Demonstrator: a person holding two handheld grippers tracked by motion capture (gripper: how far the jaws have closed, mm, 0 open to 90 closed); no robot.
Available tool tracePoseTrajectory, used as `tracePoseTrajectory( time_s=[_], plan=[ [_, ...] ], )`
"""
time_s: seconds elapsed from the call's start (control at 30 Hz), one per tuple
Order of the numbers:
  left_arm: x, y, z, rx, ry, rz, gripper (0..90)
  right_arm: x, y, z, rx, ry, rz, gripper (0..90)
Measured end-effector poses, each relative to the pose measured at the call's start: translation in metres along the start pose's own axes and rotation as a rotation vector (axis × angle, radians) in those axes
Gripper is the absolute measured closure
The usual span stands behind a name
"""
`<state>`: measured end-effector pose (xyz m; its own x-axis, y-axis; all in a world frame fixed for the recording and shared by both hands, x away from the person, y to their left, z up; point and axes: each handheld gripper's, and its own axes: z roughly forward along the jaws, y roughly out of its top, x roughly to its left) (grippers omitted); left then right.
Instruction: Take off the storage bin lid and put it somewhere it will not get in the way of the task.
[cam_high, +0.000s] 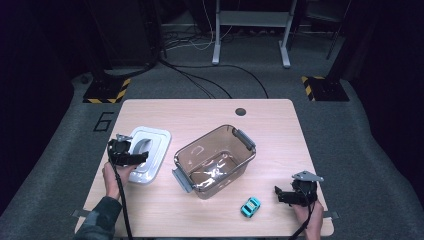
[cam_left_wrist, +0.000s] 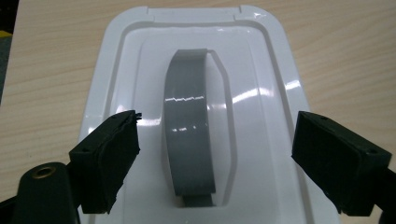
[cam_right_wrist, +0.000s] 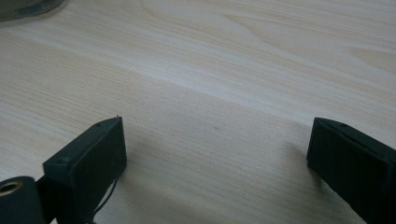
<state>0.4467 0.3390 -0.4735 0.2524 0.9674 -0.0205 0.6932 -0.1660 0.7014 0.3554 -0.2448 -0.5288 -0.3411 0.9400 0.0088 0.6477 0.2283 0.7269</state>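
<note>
Currently the left gripper (cam_left_wrist: 215, 163) hovers over the white lid (cam_left_wrist: 196, 84), jaws released and spread wide. Between the jaws, running straight ahead of them, lies the lid's grey handle (cam_left_wrist: 189, 135), a curved strap set in a recess at the lid's centre; neither jaw touches it, and each stands over the white surface on either side. In the high view the left gripper (cam_high: 131, 156) sits above the near half of the lid (cam_high: 152, 145), which rests flat on the tabletop (cam_high: 270, 120). The right gripper (cam_right_wrist: 215, 168) is low over bare wood, jaws likewise released and grasping nothing. Just beyond the right gripper (cam_high: 286, 196) in the high view stands a small teal toy car (cam_high: 250, 206), apart from the jaws. A clear storage box (cam_high: 215, 160), apparently empty though reflections obscure its floor, stands between the two grippers.
</note>
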Motion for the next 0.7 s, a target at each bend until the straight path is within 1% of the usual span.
tracePoseTrajectory(
  time_s=[0.03,0.07,0.1,0.13,0.2,0.23,0.27,0.33,0.47,0.5,0.53,0.57,0.63,0.7],
  plan=[
    [-0.001,-0.003,-0.005,0.002,-0.002,0.006,11.9,0.000,0.000,0.000,0.000,0.000,0.000,4.0],
    [-0.001,-0.003,-0.005,0.002,-0.002,0.006,10.1,0.000,0.000,0.000,0.000,0.000,0.000,4.0],
    [-0.001,-0.006,-0.008,0.014,-0.016,0.009,10.1,0.000,0.000,0.000,0.000,0.000,0.000,4.0],
    [-0.002,-0.008,-0.010,0.007,-0.014,0.007,8.1,0.000,0.000,0.000,0.000,0.000,0.000,4.0],
    [-0.002,-0.012,-0.016,0.003,-0.010,0.020,6.7,0.000,0.000,0.000,0.000,0.000,0.000,4.0],
    [-0.003,-0.014,-0.017,-0.003,-0.013,0.016,5.5,0.000,0.000,0.000,0.000,0.000,0.000,4.0],
    [-0.003,-0.016,-0.019,0.002,-0.012,0.020,4.6,0.000,0.000,0.000,0.000,0.000,0.000,4.0],
    [-0.004,-0.022,-0.024,-0.005,-0.016,0.027,2.2,0.000,0.000,0.000,0.000,0.000,0.000,4.0],
    [-0.008,-0.035,-0.033,-0.002,-0.020,0.048,0.4,0.000,0.000,0.000,0.000,-0.001,0.000,4.0],
    [-0.008,-0.035,-0.033,-0.002,-0.020,0.048,0.3,0.000,0.000,0.000,0.000,-0.001,0.000,4.0],
    [-0.010,-0.040,-0.036,-0.005,-0.018,0.051,0.0,0.000,0.000,0.000,0.000,-0.001,0.001,4.0],
    [-0.010,-0.040,-0.036,-0.005,-0.018,0.051,0.0,0.000,0.000,0.000,0.000,-0.001,0.001,4.0],
    [-0.012,-0.046,-0.038,0.006,-0.025,0.065,0.0,0.000,0.000,0.000,0.000,-0.001,0.001,4.0],
    [-0.014,-0.051,-0.040,0.012,-0.024,0.073,0.0,0.000,0.000,0.000,0.000,-0.001,0.000,4.0]
  ],
)
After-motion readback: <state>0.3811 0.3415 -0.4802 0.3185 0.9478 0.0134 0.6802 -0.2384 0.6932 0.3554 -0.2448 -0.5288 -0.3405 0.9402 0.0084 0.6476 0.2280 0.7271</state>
